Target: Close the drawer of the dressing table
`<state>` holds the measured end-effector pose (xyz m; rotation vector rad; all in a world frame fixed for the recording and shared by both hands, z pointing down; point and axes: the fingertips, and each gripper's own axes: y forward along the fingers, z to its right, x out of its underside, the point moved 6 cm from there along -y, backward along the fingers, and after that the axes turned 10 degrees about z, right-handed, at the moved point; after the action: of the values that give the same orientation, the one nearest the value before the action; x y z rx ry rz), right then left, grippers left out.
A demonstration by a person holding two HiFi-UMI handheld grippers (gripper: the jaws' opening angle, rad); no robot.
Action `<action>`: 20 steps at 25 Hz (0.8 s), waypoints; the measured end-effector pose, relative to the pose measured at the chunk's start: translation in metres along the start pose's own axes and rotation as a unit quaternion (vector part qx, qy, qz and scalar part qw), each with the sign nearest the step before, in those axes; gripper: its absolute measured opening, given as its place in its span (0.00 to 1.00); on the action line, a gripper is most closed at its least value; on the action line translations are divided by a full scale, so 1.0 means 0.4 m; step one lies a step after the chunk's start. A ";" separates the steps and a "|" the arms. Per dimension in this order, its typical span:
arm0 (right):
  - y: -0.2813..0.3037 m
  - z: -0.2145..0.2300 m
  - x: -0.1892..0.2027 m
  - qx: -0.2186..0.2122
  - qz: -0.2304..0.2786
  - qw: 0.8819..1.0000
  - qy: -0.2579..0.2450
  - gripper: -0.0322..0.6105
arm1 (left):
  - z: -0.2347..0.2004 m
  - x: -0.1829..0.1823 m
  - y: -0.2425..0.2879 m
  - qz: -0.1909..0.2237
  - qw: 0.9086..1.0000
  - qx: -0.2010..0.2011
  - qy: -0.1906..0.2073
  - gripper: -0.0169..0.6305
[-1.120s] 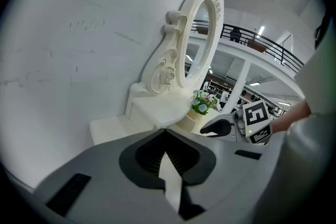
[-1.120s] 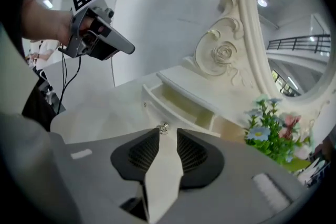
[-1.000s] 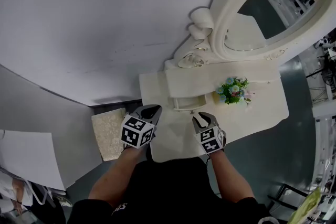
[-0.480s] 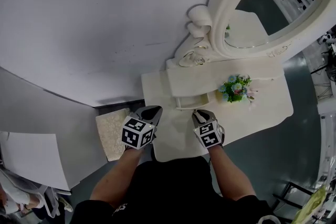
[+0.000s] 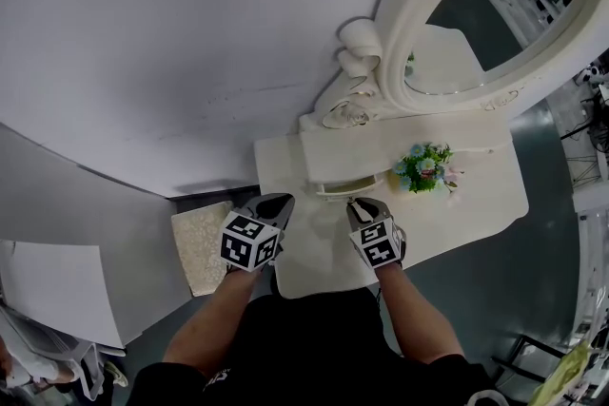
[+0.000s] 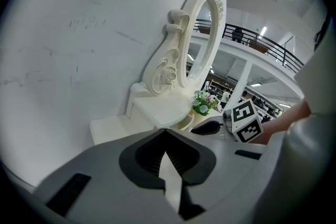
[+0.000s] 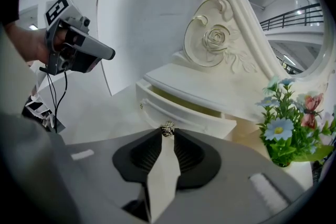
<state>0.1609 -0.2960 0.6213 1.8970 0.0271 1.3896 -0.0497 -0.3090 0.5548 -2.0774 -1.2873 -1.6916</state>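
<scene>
The small white drawer [image 5: 347, 188] under the dressing table's raised shelf stands slightly pulled out; in the right gripper view its front [image 7: 184, 114] shows a gap above it. My right gripper [image 5: 358, 205] points at that front. Its jaws are closing, with the drawer's small metal knob [image 7: 168, 129] between their tips [image 7: 168, 132]. My left gripper [image 5: 277, 202] hovers over the left part of the tabletop, its jaws together and empty [image 6: 165, 131]. It also appears in the right gripper view as a grey pointed gripper [image 7: 107, 53] to the left.
The cream dressing table [image 5: 314, 266] stands against a white wall. An oval mirror [image 5: 476, 5] in a carved frame rises behind the shelf. A small pot of flowers [image 5: 423, 166] sits right of the drawer. A stool with a patterned cushion [image 5: 198, 242] stands left of the table.
My right gripper has edged forward until its tips are at the drawer front. The left gripper has stayed where it was.
</scene>
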 end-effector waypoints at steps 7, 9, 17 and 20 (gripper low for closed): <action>0.031 0.021 -0.016 -0.011 -0.002 1.000 -0.004 0.18 | -0.003 -0.011 0.010 0.005 1.000 -0.006 -0.007 0.03; 0.042 0.021 -0.021 -0.015 0.000 1.000 -0.003 0.18 | -0.004 -0.013 0.008 0.004 1.000 -0.008 -0.007 0.03; 0.069 0.035 -0.016 -0.012 0.002 1.000 0.011 0.18 | -0.017 -0.013 0.000 0.001 1.000 -0.019 -0.009 0.03; 0.078 0.039 -0.020 -0.012 0.005 1.000 0.013 0.18 | -0.019 -0.012 -0.005 -0.001 1.000 -0.022 -0.009 0.03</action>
<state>0.1580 -0.3300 0.6313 1.8616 0.0134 1.4153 -0.0563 -0.3150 0.5524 -2.1215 -1.2693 -1.7195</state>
